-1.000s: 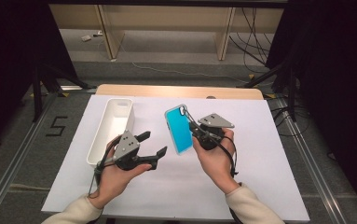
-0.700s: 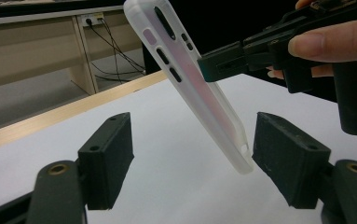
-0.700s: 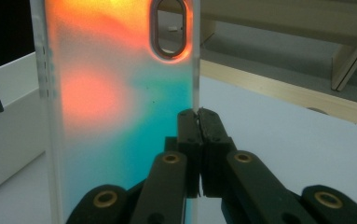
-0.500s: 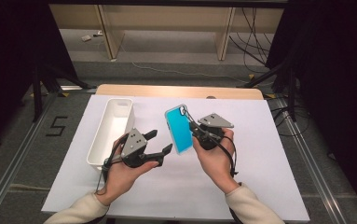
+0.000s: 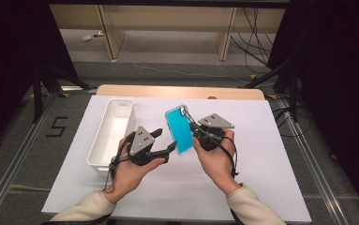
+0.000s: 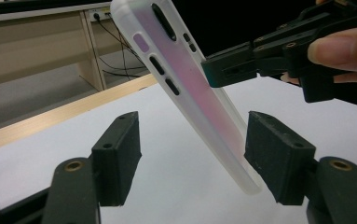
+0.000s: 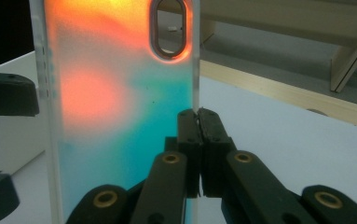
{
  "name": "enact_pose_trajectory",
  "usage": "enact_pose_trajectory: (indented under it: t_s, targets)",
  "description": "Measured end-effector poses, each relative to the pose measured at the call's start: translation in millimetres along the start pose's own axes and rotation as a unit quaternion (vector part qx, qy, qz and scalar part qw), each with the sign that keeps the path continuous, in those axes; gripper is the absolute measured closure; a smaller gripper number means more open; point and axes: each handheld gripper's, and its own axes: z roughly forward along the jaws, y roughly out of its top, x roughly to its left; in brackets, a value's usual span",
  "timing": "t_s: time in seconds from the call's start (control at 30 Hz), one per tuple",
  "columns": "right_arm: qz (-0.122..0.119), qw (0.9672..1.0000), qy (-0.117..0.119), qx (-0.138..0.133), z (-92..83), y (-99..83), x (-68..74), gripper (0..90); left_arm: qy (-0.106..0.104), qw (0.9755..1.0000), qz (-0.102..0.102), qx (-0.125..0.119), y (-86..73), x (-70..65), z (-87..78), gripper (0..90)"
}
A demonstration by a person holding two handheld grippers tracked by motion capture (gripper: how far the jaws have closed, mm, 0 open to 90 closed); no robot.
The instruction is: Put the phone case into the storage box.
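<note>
A translucent teal phone case point(image 5: 179, 129) stands tilted on end above the white table, held off the surface. My right gripper point(image 5: 193, 131) is shut on the case's right edge; in the right gripper view the closed jaws point(image 7: 198, 116) pinch the rim of the case point(image 7: 120, 93). My left gripper point(image 5: 166, 139) comes from the left, and its jaws have just been closing. In the left gripper view they point(image 6: 197, 144) straddle the lower end of the case point(image 6: 190, 84). The right pad point(image 6: 278, 158) is at the case's corner; the left pad point(image 6: 118, 154) stands apart from it.
A white oblong tray point(image 5: 100, 140) lies lengthwise at the left of the table, close behind the left hand. White paper point(image 5: 271, 154) covers the tabletop, with a wooden edge point(image 5: 177, 91) at the far side. Beyond that are floor, cables and shelf legs.
The left gripper has moved right, up to the case, so its jaws now stand on either side of the lower end, and they have narrowed. The right gripper and case have kept still.
</note>
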Motion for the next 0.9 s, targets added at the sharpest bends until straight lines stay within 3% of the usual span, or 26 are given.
enact_pose_trajectory:
  t_s: [0.9]
  targets:
    - [-0.014,0.9999,-0.009,-0.003,0.6,-0.6,3.9,89.1,0.005,0.9998,-0.017,0.006,1.6,3.5,11.1,62.1]
